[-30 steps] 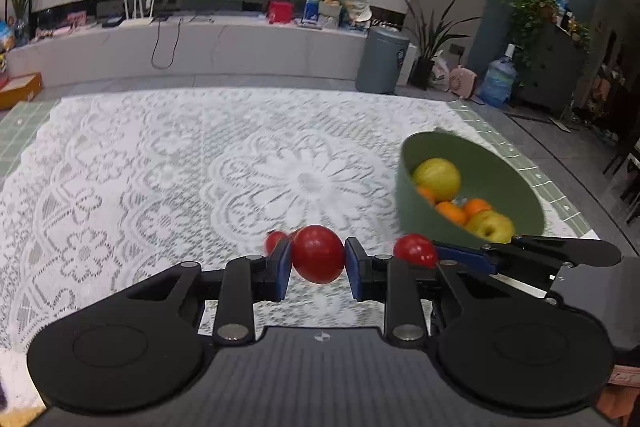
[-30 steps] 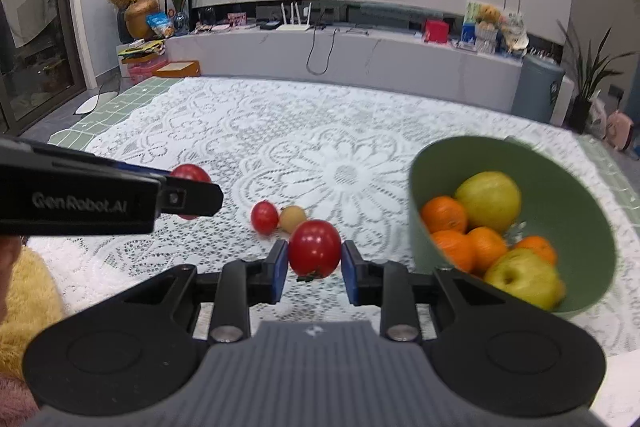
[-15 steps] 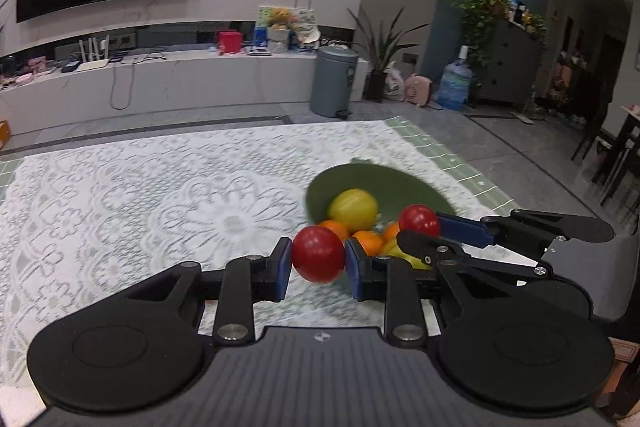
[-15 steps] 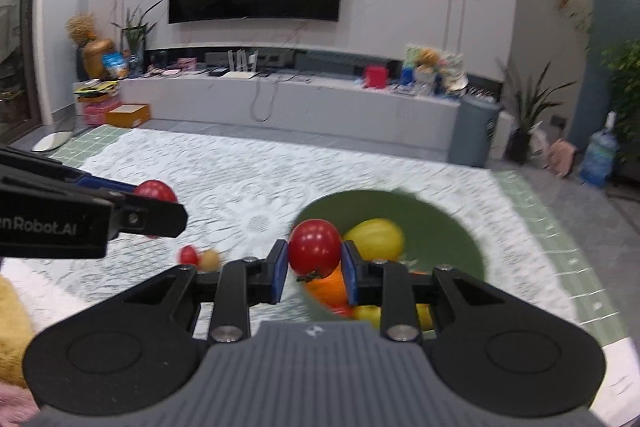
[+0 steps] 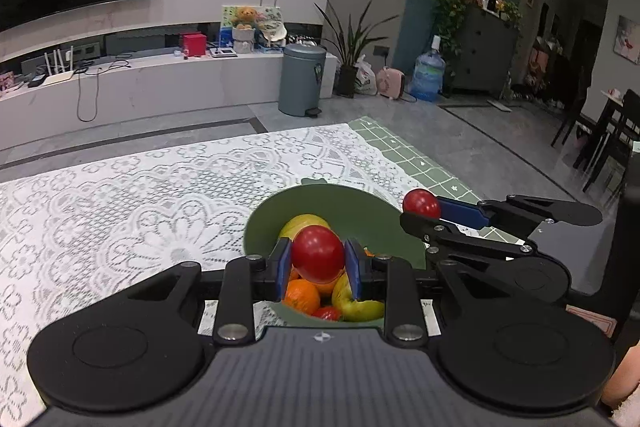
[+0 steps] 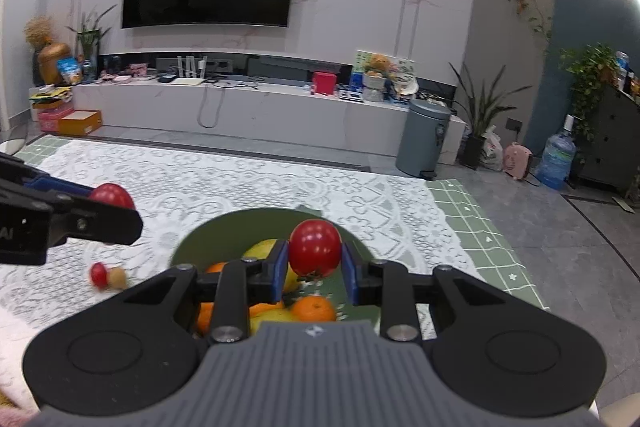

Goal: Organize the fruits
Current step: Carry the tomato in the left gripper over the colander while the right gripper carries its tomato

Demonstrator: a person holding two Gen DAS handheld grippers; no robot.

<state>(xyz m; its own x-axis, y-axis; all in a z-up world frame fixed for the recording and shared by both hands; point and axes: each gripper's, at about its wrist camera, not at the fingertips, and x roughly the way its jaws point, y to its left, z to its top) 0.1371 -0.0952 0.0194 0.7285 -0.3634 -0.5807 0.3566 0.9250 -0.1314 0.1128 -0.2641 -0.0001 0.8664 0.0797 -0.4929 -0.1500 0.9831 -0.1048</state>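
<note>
- On the far left of the white lace tablecloth [image 6: 224, 187], two small fruits lie touching: a small red fruit [image 6: 98, 274] and a tan one [image 6: 117, 277], both blurred, well left of the bowl.
- The left gripper [image 5: 317, 264] is held level above the near side of the green bowl [image 5: 352, 203], pointing forward over it. Its blue-padded jaws are narrowed onto a red tomato [image 5: 317, 253], pressing it from both sides.
- In the right wrist view the same left gripper [image 6: 105, 205] reaches in from the left edge, its tomato [image 6: 110, 194] showing just above the black finger.
- The green bowl sits on the tablecloth near its right edge. It holds a yellow-green apple [image 5: 304, 223] at the back, oranges [image 5: 302, 295], another yellow-green apple [image 5: 358, 303] and a bit of red fruit [image 5: 327, 314] at the front.
- The right gripper [image 6: 314, 264] is also level, hanging above the bowl [image 6: 224, 227]. Its jaws are closed narrowly around a second red tomato [image 6: 315, 247].
- In the left wrist view, the right gripper [image 5: 420, 209] comes in from the right, its tomato [image 5: 421, 203] over the bowl's right rim.
</note>
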